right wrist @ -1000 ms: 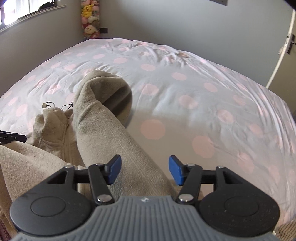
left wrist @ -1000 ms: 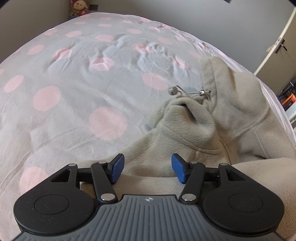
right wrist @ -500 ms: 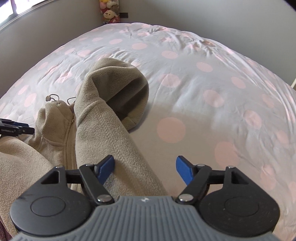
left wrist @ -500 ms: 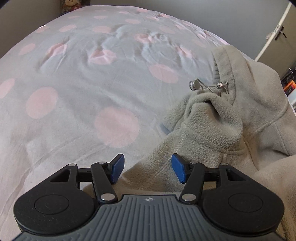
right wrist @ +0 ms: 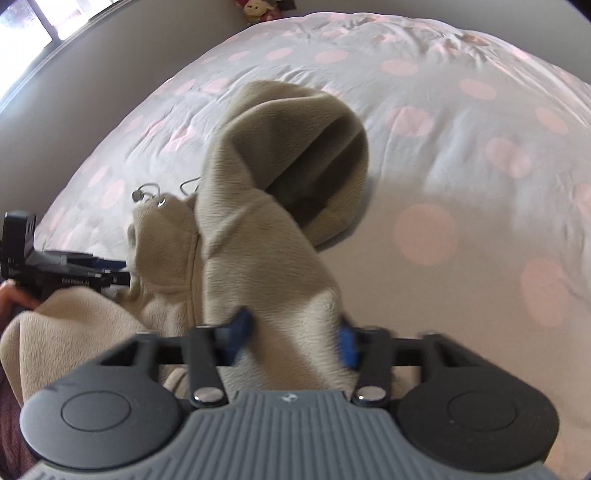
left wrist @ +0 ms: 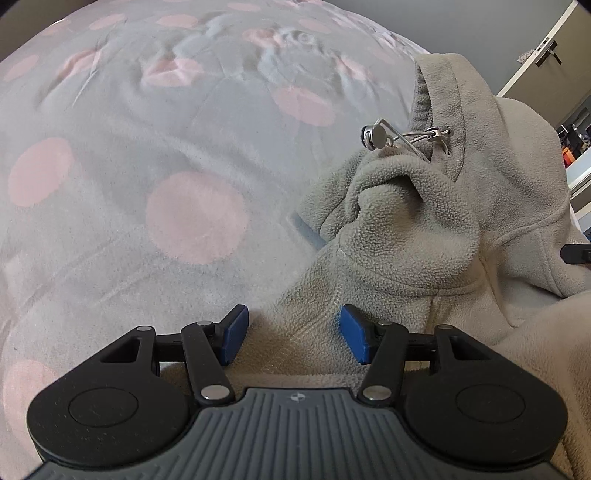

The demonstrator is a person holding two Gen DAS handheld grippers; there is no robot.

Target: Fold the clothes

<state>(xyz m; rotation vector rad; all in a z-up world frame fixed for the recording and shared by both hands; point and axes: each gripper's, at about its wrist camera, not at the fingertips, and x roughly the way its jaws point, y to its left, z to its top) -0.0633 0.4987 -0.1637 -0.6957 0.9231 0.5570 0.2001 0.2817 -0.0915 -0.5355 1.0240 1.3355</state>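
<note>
Spread across the near part of the bed, a beige fleece hoodie [left wrist: 424,236] lies rumpled on a grey duvet [left wrist: 147,147] printed with large pink dots. In the left wrist view its collar is bunched into a soft fold, and a thin drawstring with a metal toggle [left wrist: 376,136] sticks out from an eyelet at the hood's edge. In the right wrist view the hood [right wrist: 314,147] stands up, its dark inside open toward the right, with the zipper seam running down to its left.

Down by the hoodie's right side, the right gripper [right wrist: 291,339] has a thick fold of fleece between its blue pads [right wrist: 240,328]; its jaws are closing, and the cloth bulges up between them with both pads pressed into it. That part of the picture is blurred.

Over on the other side, the left gripper [left wrist: 293,332] hovers low over the hoodie's left edge with its jaws spread apart. A seam of fleece lies beneath the gap, but neither blue pad [left wrist: 234,334] presses it. In the right wrist view this gripper shows as a black frame at the far left, with part of a hand [right wrist: 11,295] behind it.

Beyond the bed are grey walls, plush toys [right wrist: 258,9] at the far edge, and a door with a handle [left wrist: 546,50] at upper right.
</note>
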